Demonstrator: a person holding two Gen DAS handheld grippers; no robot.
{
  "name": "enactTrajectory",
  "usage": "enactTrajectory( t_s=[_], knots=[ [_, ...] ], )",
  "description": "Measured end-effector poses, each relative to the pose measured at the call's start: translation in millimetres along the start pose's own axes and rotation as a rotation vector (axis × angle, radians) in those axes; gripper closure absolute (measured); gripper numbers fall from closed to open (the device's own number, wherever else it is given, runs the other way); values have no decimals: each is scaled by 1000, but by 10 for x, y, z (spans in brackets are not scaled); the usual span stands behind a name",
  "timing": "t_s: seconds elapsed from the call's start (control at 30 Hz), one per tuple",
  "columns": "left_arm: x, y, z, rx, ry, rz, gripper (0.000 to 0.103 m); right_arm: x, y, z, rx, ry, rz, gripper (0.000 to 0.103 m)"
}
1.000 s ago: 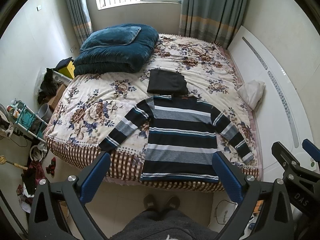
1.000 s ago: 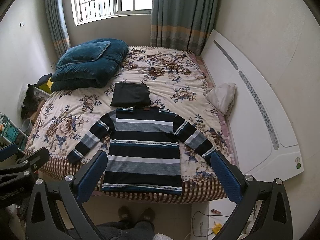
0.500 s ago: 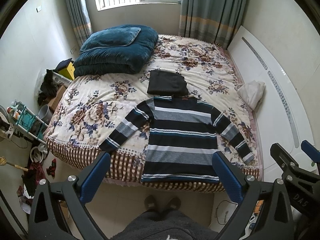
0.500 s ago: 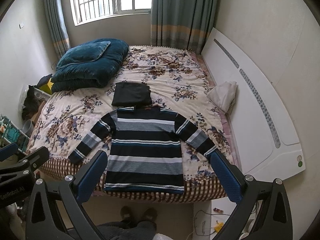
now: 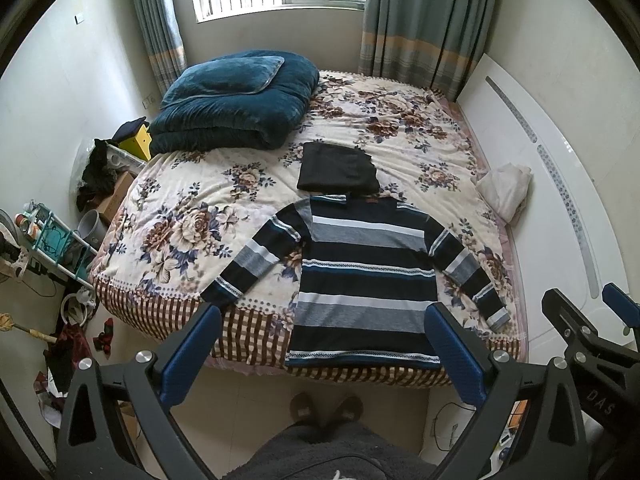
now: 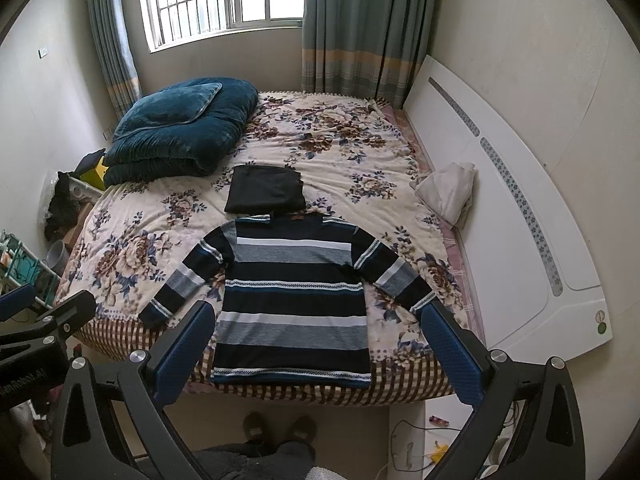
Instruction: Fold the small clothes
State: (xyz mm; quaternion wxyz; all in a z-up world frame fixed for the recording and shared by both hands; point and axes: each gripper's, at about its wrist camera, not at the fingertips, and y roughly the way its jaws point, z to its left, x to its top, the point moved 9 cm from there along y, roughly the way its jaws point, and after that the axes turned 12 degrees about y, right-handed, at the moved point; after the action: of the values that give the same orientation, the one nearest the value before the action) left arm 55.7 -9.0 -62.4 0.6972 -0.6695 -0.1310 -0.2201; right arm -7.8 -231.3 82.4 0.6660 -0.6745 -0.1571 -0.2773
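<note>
Awaiting its first fold: one striped sweater (image 5: 366,276), laid flat and face-down or face-up — which cannot be told — at the near edge of the bed (image 5: 192,216), hem toward the viewer and both sleeves spread outward and down. No fold is seen in it, so the step in hand is judged to be the approach before the first grasp.

Left gripper (image 5: 324,350): held high above the floor short of the bed, jaws spread wide, nothing between them. Right gripper (image 6: 316,346): likewise raised, jaws released and empty.

Also catalogued: a folded black garment (image 5: 338,168) touching the sweater's collar; a blue quilt (image 5: 236,104) stacked at the far left corner; a white cloth (image 5: 506,188) bundled against the headboard (image 5: 560,184).

Next move, as judged: both grippers to be lowered to the bed, each closed on a cuff or shoulder edge, and the sleeves brought in across the body. Thin knit lying flat on a soft bedspread — the coverlet could be pinched along with it.

Against the earlier frames, little is altered: the sweater is unmoved, the jaws are as wide as before, and the views are shifted only slightly.
</note>
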Motion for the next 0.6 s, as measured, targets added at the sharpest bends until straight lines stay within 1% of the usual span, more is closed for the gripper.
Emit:
enactTrajectory(
  t_s=[0.13,0.2,0.3,0.33,0.4,0.47,0.53,0.57,0.6],
  knots=[
    [-2,0,-3,2,3,-3,0,-2,8,-10,0,2,-1,0],
    [126,-54,-5,26,9,-20,0,12,1,23,-4,15,3,0],
    [261,66,80,67,28,-54,0,26,83,56,-17,51,7,0],
    [368,158,264,83,33,-64,0,33,145,30,-25,77,10,0],
    [456,421,338,113,55,-72,0,-12,415,-61,-50,126,23,0],
    [333,779,339,130,70,-74,0,-73,733,-203,-78,188,39,0],
    [356,1104,320,122,82,-61,0,-138,1069,-428,-116,259,77,0],
    [396,1307,314,126,90,-40,0,-172,1246,-552,-121,300,88,0],
    [346,1442,293,131,97,-10,0,-222,1440,-711,-146,344,106,0]
  ],
)
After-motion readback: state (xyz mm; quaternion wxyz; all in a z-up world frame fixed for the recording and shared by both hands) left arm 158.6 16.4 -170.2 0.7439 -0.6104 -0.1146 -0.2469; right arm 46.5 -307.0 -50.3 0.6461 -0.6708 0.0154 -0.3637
